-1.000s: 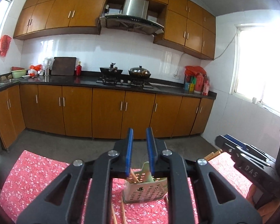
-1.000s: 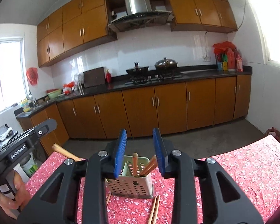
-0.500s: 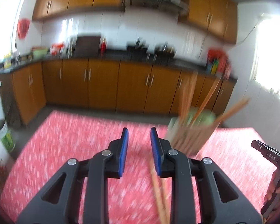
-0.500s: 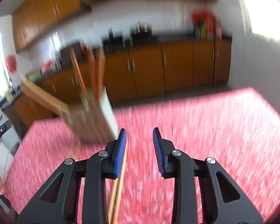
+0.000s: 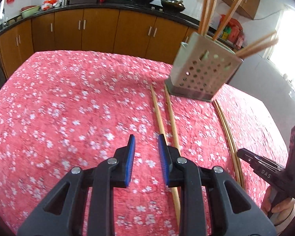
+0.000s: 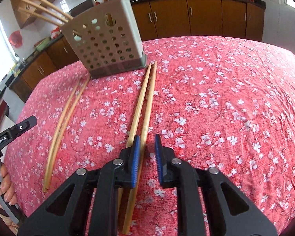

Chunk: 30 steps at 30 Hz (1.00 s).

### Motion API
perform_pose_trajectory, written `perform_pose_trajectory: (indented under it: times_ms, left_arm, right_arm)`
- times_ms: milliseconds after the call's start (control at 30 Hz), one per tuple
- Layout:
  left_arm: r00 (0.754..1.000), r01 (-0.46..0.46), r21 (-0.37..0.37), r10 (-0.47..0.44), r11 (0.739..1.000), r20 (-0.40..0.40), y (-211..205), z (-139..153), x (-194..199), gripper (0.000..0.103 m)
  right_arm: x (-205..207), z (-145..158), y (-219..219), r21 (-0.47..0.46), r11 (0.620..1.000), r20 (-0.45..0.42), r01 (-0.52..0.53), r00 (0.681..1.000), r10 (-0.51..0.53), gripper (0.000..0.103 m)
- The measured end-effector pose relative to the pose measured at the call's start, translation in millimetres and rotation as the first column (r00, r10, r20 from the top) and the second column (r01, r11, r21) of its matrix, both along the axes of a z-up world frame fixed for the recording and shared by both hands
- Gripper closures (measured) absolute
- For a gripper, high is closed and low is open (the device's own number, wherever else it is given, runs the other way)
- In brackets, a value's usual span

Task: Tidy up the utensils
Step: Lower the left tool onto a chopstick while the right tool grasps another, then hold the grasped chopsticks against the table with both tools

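A perforated beige utensil holder stands on the red floral cloth with several chopsticks upright in it. Two pairs of wooden chopsticks lie on the cloth in front of it. My left gripper hovers open and empty over the near end of the left pair, its right finger covering one stick. My right gripper is closing above the right pair. One stick runs under the gap beside the left pad and the pads do not press it. The left pair lies apart from it.
The red cloth covers the whole table, whose far edge drops to the floor before brown cabinets. Each view shows the other gripper at its side, held by a hand.
Both grippers have sunk and tipped down from facing the kitchen to facing the cloth and the loose chopsticks. The right jaws stand narrower than before; the left jaws a little wider.
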<state>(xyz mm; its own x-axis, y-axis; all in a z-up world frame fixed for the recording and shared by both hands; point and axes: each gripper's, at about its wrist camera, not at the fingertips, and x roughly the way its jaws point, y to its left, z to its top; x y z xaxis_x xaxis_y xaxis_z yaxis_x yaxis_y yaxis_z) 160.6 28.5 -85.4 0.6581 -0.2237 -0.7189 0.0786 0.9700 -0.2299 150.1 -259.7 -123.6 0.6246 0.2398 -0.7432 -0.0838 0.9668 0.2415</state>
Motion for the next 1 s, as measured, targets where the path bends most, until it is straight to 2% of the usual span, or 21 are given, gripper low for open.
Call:
perform_pose_trajectory:
  times_ms: [133,233,433,567,767,1000]
  left_arm:
    - [0.999,0.048,0.014,-0.047,0.999,-0.021,-18,-7,-1,0.081]
    - [0.996,0.08,0.037,-0.079,0.996,-0.037,-29,-12,-2,0.084]
    - [0.993,0.099,0.102,-0.091,0.99,-0.08,-44,-24,3,0.09]
    - [0.994,0.099,0.16,-0.09,0.982,-0.064,-50,-26,1,0.093]
    - [0.998,0.047,0.183,-0.038,0.982,-0.057,-36,-28,8,0.095]
    - [0.995,-0.071,0.219,0.084,0.973,-0.049,14,-25,22,0.095]
  right_arm:
    - [2,2,-6,-0.073,0.995,0.019,0.067,0.998,-0.066,0.097]
    - [3,2,-18,-0.05,0.994,0.015,0.095,0.995,-0.095,0.097]
    - [-1,3,-21,-0.039,0.995,0.01,0.086,0.996,-0.086,0.097]
    - [-3,5,-22,-0.033,0.996,0.009,0.083,0.996,-0.083,0.097]
    - [-5,7,-16,-0.077,0.995,0.026,0.068,0.997,-0.066,0.097]
    - [15,7,-21,-0.128,0.987,0.039,0.1,0.995,-0.096,0.097]
